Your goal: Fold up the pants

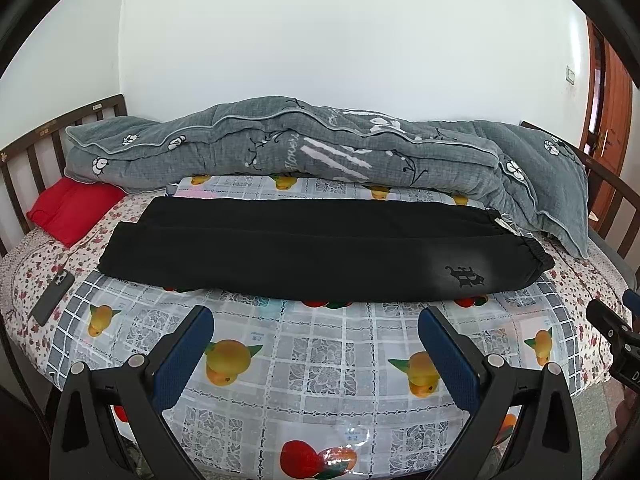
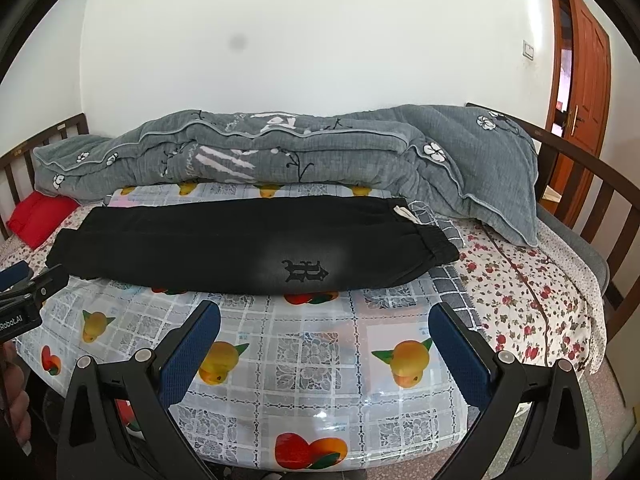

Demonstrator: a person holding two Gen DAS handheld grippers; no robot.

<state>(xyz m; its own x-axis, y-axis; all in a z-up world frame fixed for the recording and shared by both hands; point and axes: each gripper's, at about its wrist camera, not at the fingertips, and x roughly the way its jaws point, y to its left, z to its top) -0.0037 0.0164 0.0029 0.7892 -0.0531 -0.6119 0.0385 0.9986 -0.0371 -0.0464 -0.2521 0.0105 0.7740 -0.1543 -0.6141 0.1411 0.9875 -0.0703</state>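
While held low over the near edge of the bed [image 1: 592, 292], spread wide and empty: left gripper [image 1: 316, 344], blue pads [image 1: 180, 360] well apart, nothing between them. Ahead of it and clear of the tips, black pants [image 1: 304, 256], lying flat across a fruit-print plastic sheet [image 1: 320, 360], legs together, cuffs off to the left, elastic waistband to the right with a dark emblem [image 1: 464, 276] just short of it. Farther left of the gripper, a phone [image 1: 52, 296] on the floral bedding and a red pillow [image 1: 72, 208] by the slatted rail. Beyond the pants, a rumpled grey quilt [image 1: 320, 148] against the wall. At the far right edge, part of the other tool.

Likewise open and holding nothing: right gripper [image 2: 324, 340], pads [image 2: 192, 356] wide apart, pointed level toward the pants [image 2: 240, 244], which lie just ahead, not touched. Emblem [image 2: 304, 272] nearly straight in front, between the two fingers' lines; waistband slightly right, a white tag [image 2: 404, 214] behind it. At the left edge, the left tool and part of a hand [image 2: 16, 404] below it. Right of the gripper, bare floral bedding, rail, wooden door [image 2: 588, 80].
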